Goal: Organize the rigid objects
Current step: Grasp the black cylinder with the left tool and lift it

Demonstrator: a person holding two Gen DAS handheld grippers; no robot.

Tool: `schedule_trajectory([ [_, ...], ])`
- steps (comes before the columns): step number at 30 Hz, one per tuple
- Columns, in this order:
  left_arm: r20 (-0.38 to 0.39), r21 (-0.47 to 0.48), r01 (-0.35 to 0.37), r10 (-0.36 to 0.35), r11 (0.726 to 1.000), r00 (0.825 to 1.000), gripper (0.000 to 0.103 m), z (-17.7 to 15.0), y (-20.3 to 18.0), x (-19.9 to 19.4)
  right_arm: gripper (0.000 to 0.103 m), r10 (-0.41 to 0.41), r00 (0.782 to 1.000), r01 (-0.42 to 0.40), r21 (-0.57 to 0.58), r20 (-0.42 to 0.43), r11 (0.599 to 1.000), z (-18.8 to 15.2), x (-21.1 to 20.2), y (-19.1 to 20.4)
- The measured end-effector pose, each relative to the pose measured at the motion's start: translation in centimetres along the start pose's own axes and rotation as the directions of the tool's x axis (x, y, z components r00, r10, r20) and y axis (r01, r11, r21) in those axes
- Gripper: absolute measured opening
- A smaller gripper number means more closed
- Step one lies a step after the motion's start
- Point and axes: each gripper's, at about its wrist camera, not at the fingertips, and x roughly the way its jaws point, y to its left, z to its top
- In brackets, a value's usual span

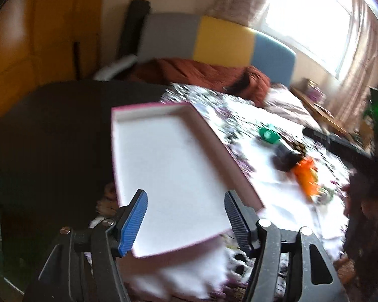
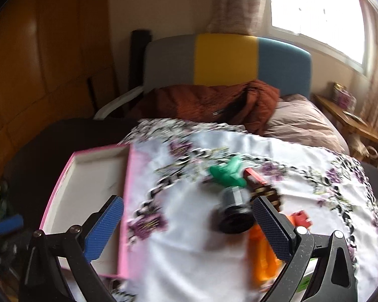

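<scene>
Nearest the lens, the left gripper (image 1: 186,222) hovers with its jaws spread over the near end of the pink-rimmed tray (image 1: 242,176), gripping nothing; the tray looks empty, probably waiting to receive the objects. The right gripper (image 2: 187,229), also spread wide and empty, faces the floral cloth (image 2: 184,259), where the toys lie to the right of the tray: orange toy (image 2: 260,259), black cylinder (image 2: 233,216), green piece (image 2: 226,172). Only the right view shows a red piece (image 2: 254,176) behind them.

Home bedroom, padded headboard (image 2: 226,60), rumpled blanket (image 2: 214,105), curtained window (image 2: 315,12)
</scene>
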Motion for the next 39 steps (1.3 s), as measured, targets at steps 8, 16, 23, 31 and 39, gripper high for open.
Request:
schedule_trajectory([
  [8,-0.044,0.122,0.045,-0.040,0.991,0.998,0.064,0.6,-4.5,2.2,0.103,-0.123,0.992,0.111,0.239,0.033,0.965,1.9,0.7,-11.9],
  [16,-0.193,0.137,0.181,-0.153,0.974,0.969,0.065,2.3,-8.1,5.8,0.103,-0.159,0.987,0.145,0.502,-0.015,0.852,-0.4,1.4,-19.2],
  [23,-0.306,0.057,0.320,-0.288,0.946,0.907,0.064,5.5,-12.9,11.0,0.103,-0.126,0.992,0.117,0.505,-0.017,0.855,-0.2,1.2,-18.8],
  [31,-0.333,0.027,0.347,-0.318,0.938,0.887,0.064,8.6,-17.5,16.6,0.103,-0.101,0.995,0.086,0.524,0.001,0.848,-0.1,1.0,-19.0],
  [39,-0.400,0.004,0.317,-0.289,0.948,0.870,0.064,9.4,-20.1,22.1,0.103,-0.070,0.998,0.055,0.546,0.008,0.836,-0.2,1.1,-19.4],
])
